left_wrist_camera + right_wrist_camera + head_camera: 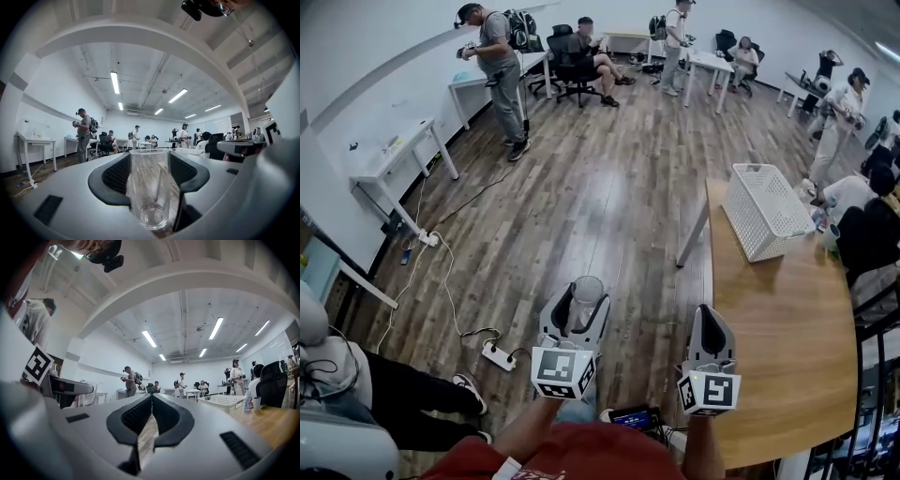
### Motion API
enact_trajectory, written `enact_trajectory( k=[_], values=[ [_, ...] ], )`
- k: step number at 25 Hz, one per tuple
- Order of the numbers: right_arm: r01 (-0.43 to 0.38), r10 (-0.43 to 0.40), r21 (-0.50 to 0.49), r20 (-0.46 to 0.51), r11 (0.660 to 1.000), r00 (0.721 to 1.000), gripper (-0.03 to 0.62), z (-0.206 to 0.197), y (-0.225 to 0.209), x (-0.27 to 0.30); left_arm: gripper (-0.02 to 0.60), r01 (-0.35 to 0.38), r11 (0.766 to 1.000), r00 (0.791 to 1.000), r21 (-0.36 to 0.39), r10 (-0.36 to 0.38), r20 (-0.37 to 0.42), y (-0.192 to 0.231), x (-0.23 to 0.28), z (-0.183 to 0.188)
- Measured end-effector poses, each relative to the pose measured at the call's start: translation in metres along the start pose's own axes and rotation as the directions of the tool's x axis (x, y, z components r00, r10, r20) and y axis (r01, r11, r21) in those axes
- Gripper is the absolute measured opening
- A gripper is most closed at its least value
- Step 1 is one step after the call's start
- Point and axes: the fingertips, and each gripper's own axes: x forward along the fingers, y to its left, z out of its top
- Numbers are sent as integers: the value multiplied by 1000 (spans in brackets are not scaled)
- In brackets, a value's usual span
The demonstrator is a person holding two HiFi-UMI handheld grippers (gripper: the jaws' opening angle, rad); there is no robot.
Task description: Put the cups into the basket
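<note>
A clear glass cup (585,298) stands upright between the jaws of my left gripper (578,305), held over the floor to the left of the table. In the left gripper view the glass cup (150,187) fills the gap between the black pads, and the left gripper (150,180) is shut on it. My right gripper (710,323) hovers at the table's near left edge, shut and holding nothing; in its own view the right gripper (151,420) has its pads meeting at the tips. The white basket (763,210) lies at the table's far end, also seen as the white basket (225,402).
The wooden table (778,337) runs along the right. A person in dark clothes (868,220) sits by the basket, near a small cup (832,236). A power strip (499,356) and cable lie on the floor at left. A person's leg (403,398) is at lower left.
</note>
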Motion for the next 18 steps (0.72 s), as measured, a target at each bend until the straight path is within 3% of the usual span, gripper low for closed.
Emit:
enact_trajectory(
  k=[9,18],
  values=[
    [30,-30,-22,7,999,1000,12,1,-19,59,270,40,999,999,-13,-39,15,18,65,3],
    [33,-33,-28,1,999,999,12,0,-2,138,270,59,998,998,-18,-59,14,71,122,11]
  ],
)
